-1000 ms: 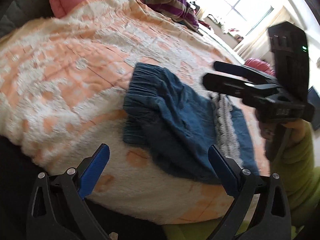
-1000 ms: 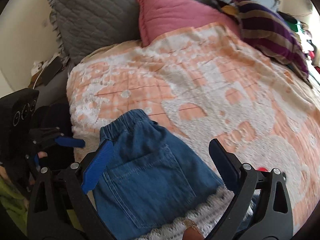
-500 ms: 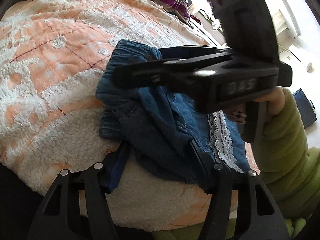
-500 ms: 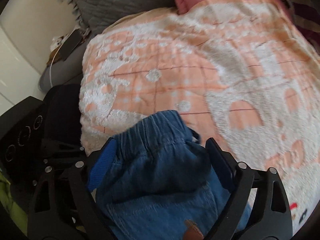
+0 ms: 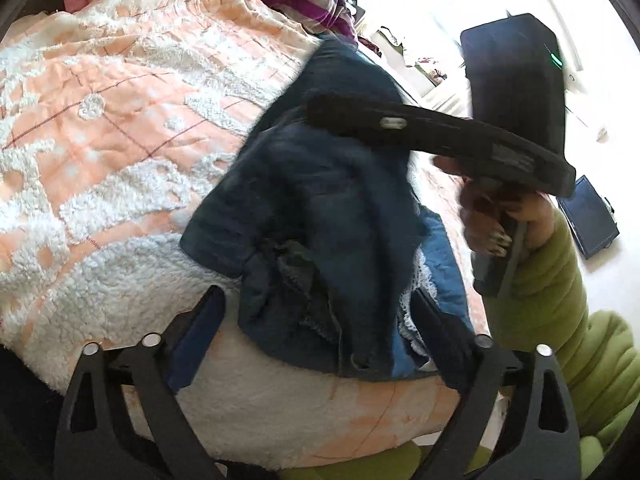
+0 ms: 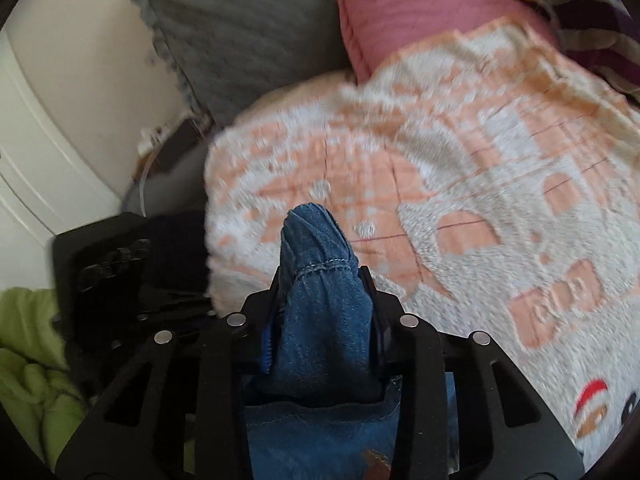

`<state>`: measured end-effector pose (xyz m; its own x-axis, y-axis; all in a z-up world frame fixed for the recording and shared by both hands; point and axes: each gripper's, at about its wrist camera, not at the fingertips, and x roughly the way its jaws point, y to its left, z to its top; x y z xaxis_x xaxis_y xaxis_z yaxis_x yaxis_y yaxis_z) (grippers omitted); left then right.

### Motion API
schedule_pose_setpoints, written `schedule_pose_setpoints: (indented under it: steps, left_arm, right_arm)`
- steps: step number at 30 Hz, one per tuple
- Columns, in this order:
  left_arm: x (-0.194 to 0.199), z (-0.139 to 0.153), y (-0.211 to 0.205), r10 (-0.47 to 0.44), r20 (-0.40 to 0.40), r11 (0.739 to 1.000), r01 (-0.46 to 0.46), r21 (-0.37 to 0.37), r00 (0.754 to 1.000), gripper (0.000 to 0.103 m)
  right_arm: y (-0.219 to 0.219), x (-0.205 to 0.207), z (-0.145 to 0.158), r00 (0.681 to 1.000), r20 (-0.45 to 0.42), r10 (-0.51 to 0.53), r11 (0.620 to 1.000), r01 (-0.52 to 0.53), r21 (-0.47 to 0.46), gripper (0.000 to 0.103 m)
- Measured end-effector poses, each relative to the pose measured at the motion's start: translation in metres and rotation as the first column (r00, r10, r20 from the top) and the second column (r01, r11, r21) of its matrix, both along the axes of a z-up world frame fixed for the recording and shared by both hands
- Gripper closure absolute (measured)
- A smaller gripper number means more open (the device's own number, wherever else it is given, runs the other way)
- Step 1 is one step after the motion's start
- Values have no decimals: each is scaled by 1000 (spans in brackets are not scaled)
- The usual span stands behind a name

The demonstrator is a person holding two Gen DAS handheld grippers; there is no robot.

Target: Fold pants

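Two tongs share the work: the right gripper [image 6: 324,312] is clenched on the bunched waistband of the denim pants [image 5: 320,216], raising it off the blanket [image 5: 120,120], likely to carry it over for a fold. The left gripper [image 5: 316,320], fingers spread wide, straddles the lower cloth without pinching, perhaps steadying it.

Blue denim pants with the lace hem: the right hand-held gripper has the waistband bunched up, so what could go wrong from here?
1. The right hand-held gripper pinches a thick wad of the blue denim pants; the layers may slip out unevenly.
2. The left hand-held gripper is open around the lower edge, so that end could drag across the fluffy orange-and-white blanket and crumple the fold.
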<state>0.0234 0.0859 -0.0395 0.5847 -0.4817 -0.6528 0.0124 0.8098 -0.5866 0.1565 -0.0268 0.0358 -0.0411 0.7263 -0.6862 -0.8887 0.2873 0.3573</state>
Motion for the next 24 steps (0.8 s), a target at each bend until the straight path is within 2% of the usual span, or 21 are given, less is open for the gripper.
schedule_pose_setpoints:
  steps: [8,12,20,22,24]
  left_arm:
    - [22,14,-43,-116,38,991,118,-70,993,9]
    - [26,32,-72,-187,80,982,189,-26,979,16]
    - [32,45,-120,-322,98,947,321,20,942,16]
    - [29,43,-135,-367,93,930,364,45,926,16]
    - [32,41,-148,-402,77,915,396,82,912,16]
  right_arm:
    - [-60,-2,20,996,14,-84,992,82,92,75]
    - [-91,3,22,990,2,-141,982,140,127,75]
    - [-153,-4,18,970,-8,-244,958,242,156,65]
    - [-168,-7,15,959,0,-282,948,279,152,55]
    - [-188,-10,10,937,10,-349,929,345,134,51]
